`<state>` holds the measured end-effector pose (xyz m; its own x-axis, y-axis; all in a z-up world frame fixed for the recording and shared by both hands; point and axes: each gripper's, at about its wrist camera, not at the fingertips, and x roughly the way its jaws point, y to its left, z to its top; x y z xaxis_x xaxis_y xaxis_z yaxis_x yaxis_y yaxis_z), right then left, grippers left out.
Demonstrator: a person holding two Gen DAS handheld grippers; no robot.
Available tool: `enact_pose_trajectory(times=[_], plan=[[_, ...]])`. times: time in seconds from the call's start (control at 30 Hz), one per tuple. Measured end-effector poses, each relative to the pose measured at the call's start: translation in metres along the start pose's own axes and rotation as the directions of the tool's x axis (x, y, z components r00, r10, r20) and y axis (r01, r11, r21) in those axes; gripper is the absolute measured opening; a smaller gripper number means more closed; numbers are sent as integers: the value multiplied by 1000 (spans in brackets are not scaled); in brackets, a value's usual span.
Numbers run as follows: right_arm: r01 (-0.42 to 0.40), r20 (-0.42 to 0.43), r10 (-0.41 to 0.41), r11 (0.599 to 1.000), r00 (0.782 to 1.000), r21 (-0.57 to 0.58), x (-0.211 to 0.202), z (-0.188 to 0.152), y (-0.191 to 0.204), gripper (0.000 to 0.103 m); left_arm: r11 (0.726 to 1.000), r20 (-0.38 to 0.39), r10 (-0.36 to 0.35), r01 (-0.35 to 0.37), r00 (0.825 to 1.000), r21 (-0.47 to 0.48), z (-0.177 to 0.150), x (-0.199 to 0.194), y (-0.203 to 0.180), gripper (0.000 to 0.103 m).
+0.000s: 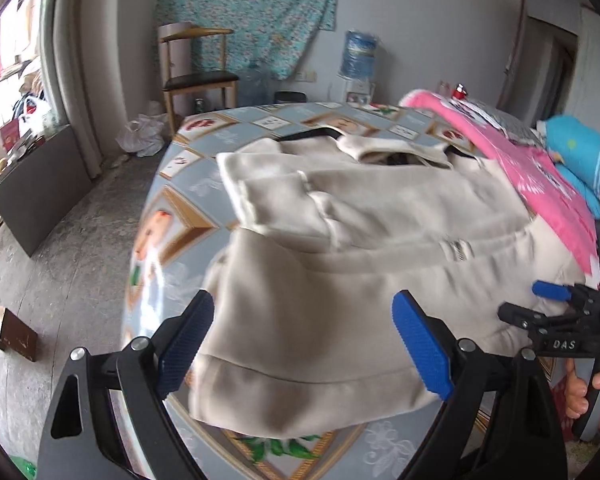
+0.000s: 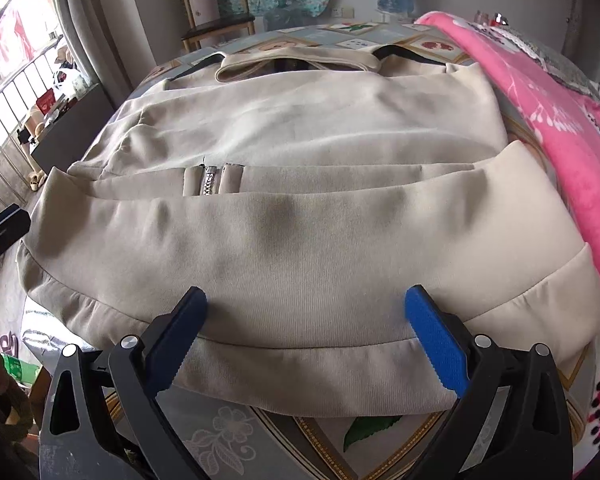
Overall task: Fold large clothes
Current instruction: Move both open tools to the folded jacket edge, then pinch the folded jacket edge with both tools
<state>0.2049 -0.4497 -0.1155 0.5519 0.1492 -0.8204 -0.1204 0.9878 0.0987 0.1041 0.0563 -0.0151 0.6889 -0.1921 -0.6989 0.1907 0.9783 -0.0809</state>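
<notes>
A big beige jacket lies flat in the middle of the frame in both views. It rests on a worktop covered with a cloth that has flowers and picture squares on it. The jacket's collar is at the top of the frame in the right wrist view, and its wide hem band is at the bottom. A short silver zipper shows left of the middle. In the left wrist view a sleeve lies folded across the jacket's upper part.

The left hand-held gripper hangs over the lower part of the jacket at the bottom of the frame. Its blue pads are spread wide apart and grip nothing. The right hand-held gripper is over the hem band at the bottom of its own frame. Its pads are also spread wide, with nothing pinched between them. In the left wrist view it shows at the right edge, with the person's hand below it.

A pink blanket lies just beside the jacket on the right of the frame. At the top left stands a wooden chair, and a blue water bottle stands at the top right.
</notes>
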Motion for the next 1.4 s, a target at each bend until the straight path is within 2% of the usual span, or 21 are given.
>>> enact_pose_trajectory(times=[0.07,0.13,0.2,0.3,0.43,0.6,0.67,0.73,0.9,0.93,1.03,1.1,1.17,1.3,1.33,1.37,1.4], plan=[[-3,-3,3,1000,1000,3,1,1,0,96,1000,-15,9,-10,1000,-20,4,5,14,89],[-3,-7,3,1000,1000,3,1,1,0,96,999,-23,-13,11,1000,-49,8,10,27,86],[0,-4,0,1000,1000,6,2,1,1,96,996,-37,-45,42,998,-78,11,17,38,71],[2,-5,-2,1000,1000,9,2,1,2,96,986,-61,-127,120,990,-112,16,30,49,61],[6,-8,-6,1000,1000,10,3,1,2,96,977,-84,-187,176,979,-117,24,44,56,59],[7,-11,-7,1000,1000,10,3,1,2,96,952,-117,-294,281,949,-120,34,63,62,59],[8,-12,-8,1000,1000,10,3,1,2,96,940,-112,-332,319,937,-118,37,65,64,52],[8,-16,-8,1000,1000,9,3,2,1,96,925,-112,-376,365,920,-110,39,63,63,47],[10,-22,-9,1000,1000,10,4,3,1,96,888,-106,-459,456,882,-55,36,45,55,46],[9,-22,-9,1000,1000,11,4,3,1,96,886,-113,-464,461,879,-53,34,45,55,46],[9,-21,-9,1000,1000,11,4,3,1,96,905,-153,-426,423,892,-52,30,52,56,46],[9,-21,-9,1000,1000,12,3,3,2,96,913,-193,-406,403,893,-59,27,61,58,46],[9,-21,-9,1000,1000,12,4,3,1,96,909,-214,-416,414,884,-58,23,65,57,46],[4,-19,-4,1000,1000,11,3,3,1,96,857,-186,-513,514,838,-45,19,54,52,45],[2,-19,-2,1000,1000,12,3,2,0,96,855,-183,-515,517,837,-40,19,52,51,45],[-4,-20,4,1000,1000,16,3,3,-1,96,865,-186,-498,500,847,-36,18,53,50,45],[-13,-22,13,1000,1000,25,2,3,-2,96,886,-206,-460,463,864,-36,16,57,49,45]])
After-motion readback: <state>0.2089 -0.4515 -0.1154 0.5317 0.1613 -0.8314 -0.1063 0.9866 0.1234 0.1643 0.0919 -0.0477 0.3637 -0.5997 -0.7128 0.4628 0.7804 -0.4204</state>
